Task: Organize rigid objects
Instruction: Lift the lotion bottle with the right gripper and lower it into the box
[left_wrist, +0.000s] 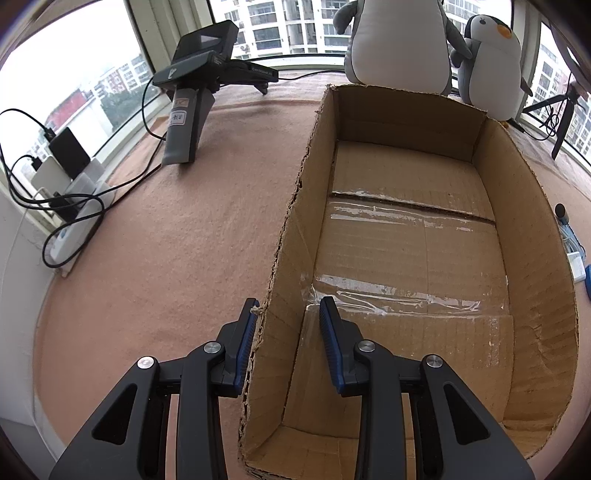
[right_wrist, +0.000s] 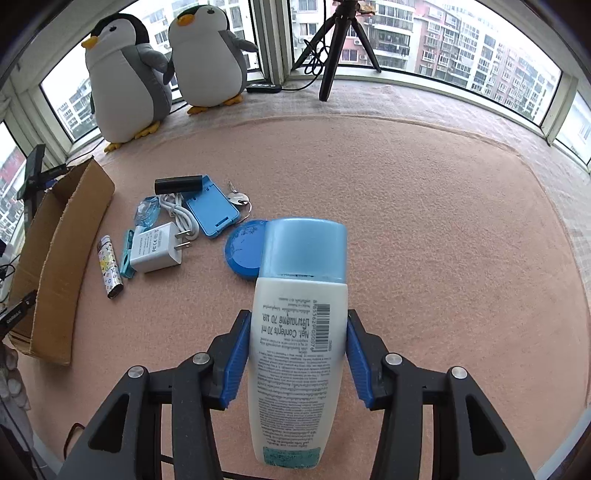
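Note:
My right gripper (right_wrist: 297, 317) is shut on a white bottle (right_wrist: 295, 387) with a light-blue cap, lifted off the pink cloth; both blue pads press its sides. Behind it lie a round blue tin (right_wrist: 240, 254), a white charger (right_wrist: 157, 247), a blue case (right_wrist: 214, 214), a white cable (right_wrist: 179, 214), keys (right_wrist: 240, 199), a black bar (right_wrist: 179, 184) and a patterned tube (right_wrist: 109, 269). The cardboard box (right_wrist: 62, 258) stands to their left. My left gripper (left_wrist: 289, 306) straddles the left wall of that box (left_wrist: 406, 236) near its front corner and is shut on it. Nothing lies inside the box.
Two plush penguins (right_wrist: 125, 81) and a tripod (right_wrist: 340, 44) stand along the window at the back. In the left wrist view a black handheld device (left_wrist: 199, 85) rests left of the box, with a power strip and cables (left_wrist: 66, 184) at the cloth's left edge.

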